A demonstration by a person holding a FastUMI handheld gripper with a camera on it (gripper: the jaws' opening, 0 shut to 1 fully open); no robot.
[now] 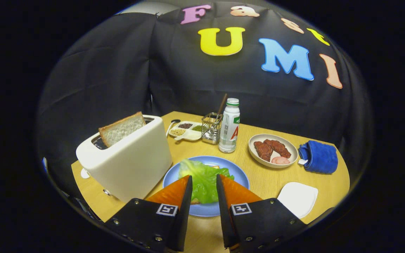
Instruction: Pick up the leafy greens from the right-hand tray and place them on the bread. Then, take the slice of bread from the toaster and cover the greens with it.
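My gripper [204,182] has its fingers spread, nothing pinched, hovering over the blue plate [239,175] near the front edge of the table [265,182]. The leafy greens [202,179] lie on that plate, between and just ahead of my fingers, spread over the bread [195,201], of which a sliver peeks out under the leaf by my left finger. So the greens sit where the task wants them; the white tray [298,198] at the front right corner holds nothing I can see. Whether my fingers touch the leaf I cannot tell. The slice of bread [121,128] stands tilted in the slot of the toaster [125,161], sticking up well above the rim, at the left edge of the table, just beside the plate. I judge the step in hand is the second half: the next move calls for lifting clear of the greens, swinging left and up to the toaster, and closing on the exposed top of the slice across its thin sides, then a straight pull up. The toaster body stands close to the plate, so the swing needs height. Other stuff: a bottle [229,126], a wire holder [211,128] and a seasoning dish [185,130] toward the back edge, a meat dish [273,150] and a blue cloth [320,157] at the right edge, none in the way.
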